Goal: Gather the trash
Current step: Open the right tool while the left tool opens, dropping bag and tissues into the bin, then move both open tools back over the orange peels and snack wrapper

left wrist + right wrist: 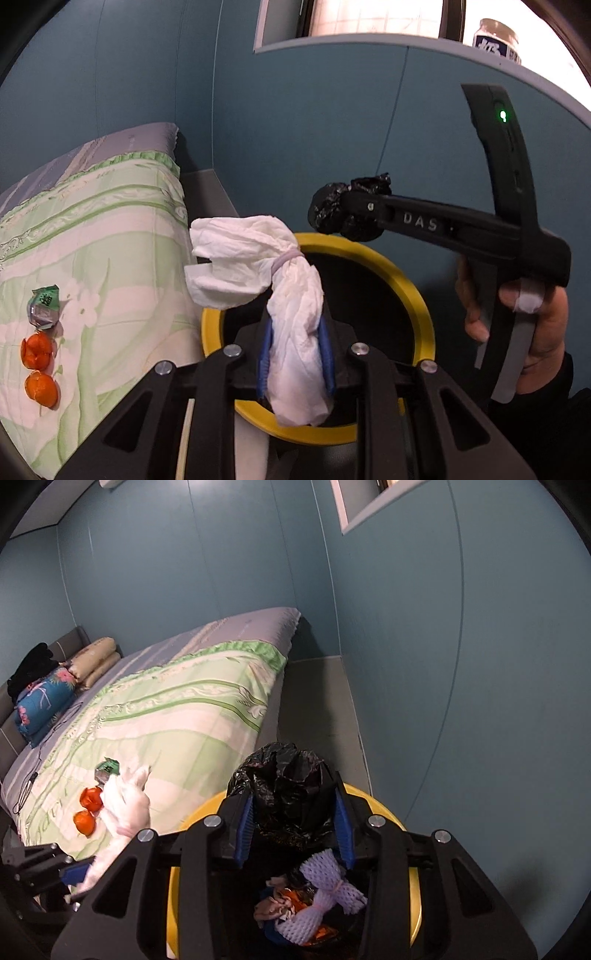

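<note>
Black right gripper (345, 214) marked "DAS", green LED at upper right; blue finger pads (245, 825); bare-skinned hand (532, 332), white-taped finger.

The left gripper (297, 354) is clamped on a bundle of white tissue (291, 332). The right gripper (295, 823) is clamped on a crumpled black bag (284, 786), its handle gripped by the person's right hand (524, 328).

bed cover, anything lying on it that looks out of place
Yes: two orange peel pieces and a crumpled green wrapper lie loose on the green floral bed cover near its edge, litter on bedding beside the yellow-rimmed bin.
</note>
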